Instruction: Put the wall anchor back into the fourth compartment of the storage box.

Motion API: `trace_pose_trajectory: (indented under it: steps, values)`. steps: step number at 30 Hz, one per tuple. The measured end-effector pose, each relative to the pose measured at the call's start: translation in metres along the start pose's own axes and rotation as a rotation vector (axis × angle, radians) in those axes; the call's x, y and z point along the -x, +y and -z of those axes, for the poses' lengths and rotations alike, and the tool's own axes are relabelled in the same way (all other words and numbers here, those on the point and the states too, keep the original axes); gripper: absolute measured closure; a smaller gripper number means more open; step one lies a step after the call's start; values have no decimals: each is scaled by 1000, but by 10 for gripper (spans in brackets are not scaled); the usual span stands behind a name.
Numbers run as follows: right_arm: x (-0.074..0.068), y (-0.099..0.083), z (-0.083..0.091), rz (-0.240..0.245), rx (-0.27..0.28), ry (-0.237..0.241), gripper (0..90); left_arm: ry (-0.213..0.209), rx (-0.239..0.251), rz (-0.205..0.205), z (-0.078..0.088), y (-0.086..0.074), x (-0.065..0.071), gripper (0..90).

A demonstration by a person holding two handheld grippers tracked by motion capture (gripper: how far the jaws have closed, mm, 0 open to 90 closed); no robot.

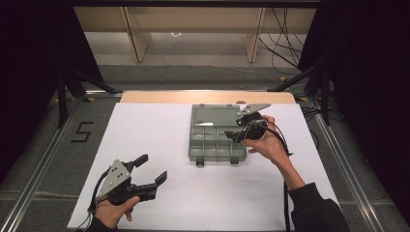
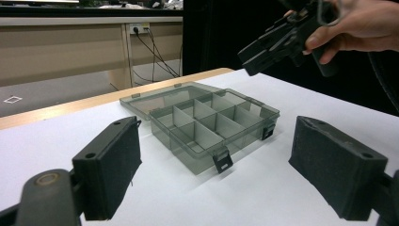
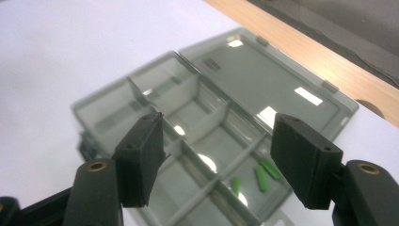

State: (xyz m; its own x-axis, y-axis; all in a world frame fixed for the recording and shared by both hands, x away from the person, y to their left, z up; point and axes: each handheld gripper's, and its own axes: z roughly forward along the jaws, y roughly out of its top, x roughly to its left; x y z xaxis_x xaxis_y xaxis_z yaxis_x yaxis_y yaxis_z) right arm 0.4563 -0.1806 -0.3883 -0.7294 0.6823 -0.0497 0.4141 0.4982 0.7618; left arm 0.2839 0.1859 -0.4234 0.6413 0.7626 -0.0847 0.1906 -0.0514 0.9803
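Hovering over compartment box [image 1: 216, 140], right hand-held gripper [image 1: 238, 136] apart, green pieces [image 3: 258, 176] inside, left hand-held gripper [image 1: 151, 170] apart

The high view looks forward and down on the whole table [image 1: 145, 145] from the person's side. The left gripper view sits low near the table's near left corner, facing across to the compartment box [image 2: 211, 127]. The right gripper view hangs close above the same box [image 3: 197, 122], looking steeply down toward the far edge.
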Motion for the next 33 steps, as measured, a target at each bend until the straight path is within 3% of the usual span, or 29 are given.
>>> trace_pose_trajectory:
  steps: [1,2,7,17,19,31,33]
  values:
    - [-2,0,5,-9,-10,18,357,0,0,0,0,0,0,159]
    - [-7,-1,9,-15,20,29,343,0,0,-1,0,0,0,159]
    - [-19,-8,13,-17,33,74,314,1,0,0,0,0,0,159]
    - [-40,-22,25,-21,91,93,281,0,-1,1,0,0,1,159]
    - [-47,-29,30,-36,124,100,281,0,-1,-2,0,0,1,159]
    - [-63,-53,44,-83,187,144,245,-1,-3,-3,0,0,1,159]
    - [-65,-54,45,-82,195,130,239,-1,-3,-3,0,0,1,159]
